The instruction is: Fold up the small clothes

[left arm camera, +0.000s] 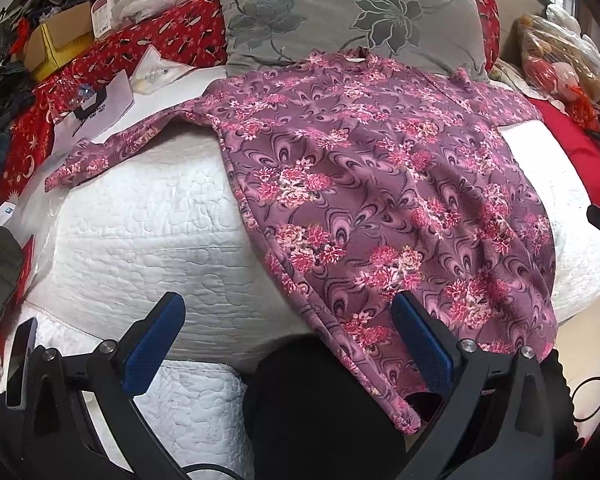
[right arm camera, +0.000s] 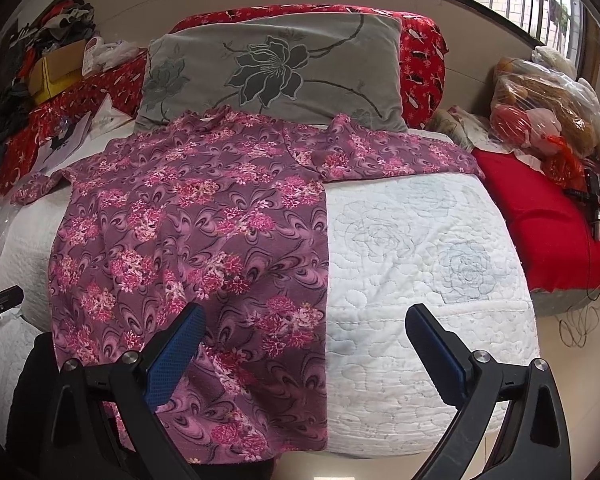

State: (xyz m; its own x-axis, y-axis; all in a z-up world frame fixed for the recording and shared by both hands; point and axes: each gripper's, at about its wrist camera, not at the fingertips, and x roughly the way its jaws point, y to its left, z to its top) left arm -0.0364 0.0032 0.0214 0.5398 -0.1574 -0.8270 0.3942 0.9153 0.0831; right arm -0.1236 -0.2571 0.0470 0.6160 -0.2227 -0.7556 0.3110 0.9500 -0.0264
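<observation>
A purple shirt with pink flowers [left arm camera: 380, 184] lies spread flat on a white quilted bed [left arm camera: 148, 232], collar toward the pillow, both sleeves out to the sides. It also shows in the right wrist view [right arm camera: 188, 240]. My left gripper [left arm camera: 288, 344] is open and empty, above the shirt's lower left hem. My right gripper [right arm camera: 304, 352] is open and empty, above the shirt's lower right edge; its left finger [right arm camera: 180, 352] is over the cloth, its right finger [right arm camera: 436, 352] over the bare quilt [right arm camera: 420, 260].
A grey flowered pillow [right arm camera: 276, 72] stands at the head of the bed. Papers and plastic bags [left arm camera: 100, 100] lie at the left by red patterned cloth. A red cushion [right arm camera: 540, 216] and bagged soft toys [right arm camera: 548, 120] are at the right. Dark trousers [left arm camera: 320, 412] are below.
</observation>
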